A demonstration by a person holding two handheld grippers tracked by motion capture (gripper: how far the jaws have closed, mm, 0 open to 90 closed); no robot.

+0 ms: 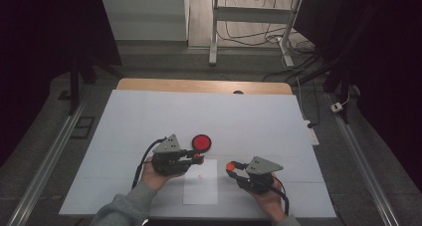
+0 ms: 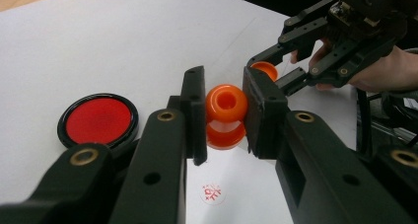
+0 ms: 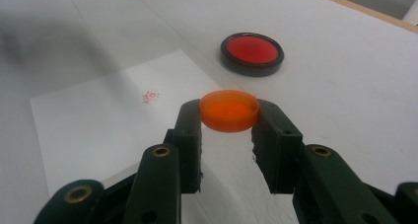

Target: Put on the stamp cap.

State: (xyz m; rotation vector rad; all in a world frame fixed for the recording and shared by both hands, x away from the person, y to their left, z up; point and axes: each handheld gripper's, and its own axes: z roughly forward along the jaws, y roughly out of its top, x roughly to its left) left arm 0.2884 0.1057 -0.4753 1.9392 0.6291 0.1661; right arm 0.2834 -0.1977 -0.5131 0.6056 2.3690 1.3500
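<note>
High view: a person's two hands work over a white-covered table (image 1: 149, 116), each holding a black two-jaw gripper. Left gripper (image 2: 224, 113) has its jaws closed on an orange plastic spool-shaped piece with a hollow top (image 2: 226, 116), held above a white paper sheet (image 1: 201, 183) that bears a small red stamp mark (image 2: 212, 193). Right gripper (image 3: 229, 118) has its jaws clamped on the sides of a shallow orange plastic cap (image 3: 229, 110), carried clear of the table just to the right of the paper sheet and near the spool-shaped piece without touching it. Beside the left gripper, a round black dish with a red pad inside (image 1: 201, 143) lies flat on the table, apart from both grippers.
</note>
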